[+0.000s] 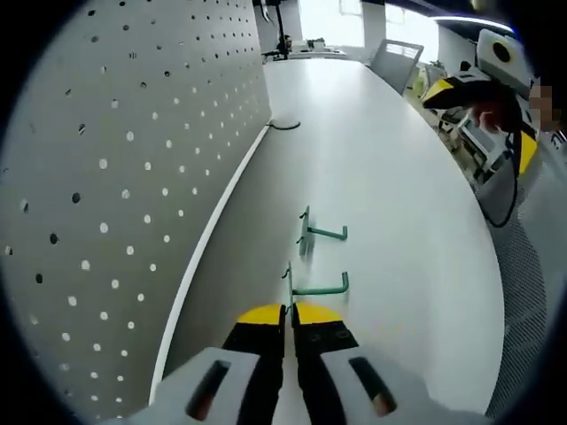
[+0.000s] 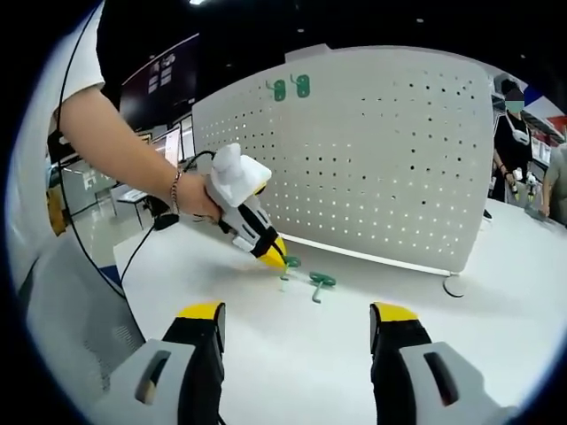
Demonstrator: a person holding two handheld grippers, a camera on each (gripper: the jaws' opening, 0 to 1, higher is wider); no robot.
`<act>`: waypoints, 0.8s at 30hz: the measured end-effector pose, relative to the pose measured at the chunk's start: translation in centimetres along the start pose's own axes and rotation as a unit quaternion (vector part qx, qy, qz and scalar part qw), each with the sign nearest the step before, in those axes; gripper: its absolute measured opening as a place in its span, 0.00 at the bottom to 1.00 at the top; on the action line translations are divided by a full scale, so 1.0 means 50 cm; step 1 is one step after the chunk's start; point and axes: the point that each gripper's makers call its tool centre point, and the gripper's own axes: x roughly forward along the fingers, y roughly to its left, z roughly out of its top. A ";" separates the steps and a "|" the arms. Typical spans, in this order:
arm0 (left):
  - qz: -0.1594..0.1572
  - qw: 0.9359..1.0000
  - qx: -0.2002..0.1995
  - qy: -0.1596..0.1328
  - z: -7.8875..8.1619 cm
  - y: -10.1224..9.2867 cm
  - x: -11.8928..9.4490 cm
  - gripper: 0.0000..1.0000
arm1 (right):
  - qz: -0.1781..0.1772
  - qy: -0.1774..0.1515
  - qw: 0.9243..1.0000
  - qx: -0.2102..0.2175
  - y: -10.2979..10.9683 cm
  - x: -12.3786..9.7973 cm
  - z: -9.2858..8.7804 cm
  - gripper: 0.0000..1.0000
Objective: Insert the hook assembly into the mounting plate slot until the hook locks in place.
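Tabletop (image 2: 496, 266) white, pegboard (image 2: 381, 159) upright on it, two green hooks (image 2: 291, 88) hung at top. Two more hooks (image 1: 319, 234) lie near its foot. Left gripper (image 2: 273, 255) pressed together, tip at the nearer hook (image 1: 314, 288). Right gripper (image 2: 297, 332) spread, hovering.

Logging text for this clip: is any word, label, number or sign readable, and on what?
None can be read.
Dark wall panel, right gripper view: pale sign patches, too small and blurred to read.
Pegboard, green hooks, table: no writing seen.
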 end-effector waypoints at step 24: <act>0.043 0.996 -0.028 -0.071 0.040 0.008 -0.060 0.03 | 0.005 -0.001 1.000 -0.014 0.006 0.001 0.006 0.67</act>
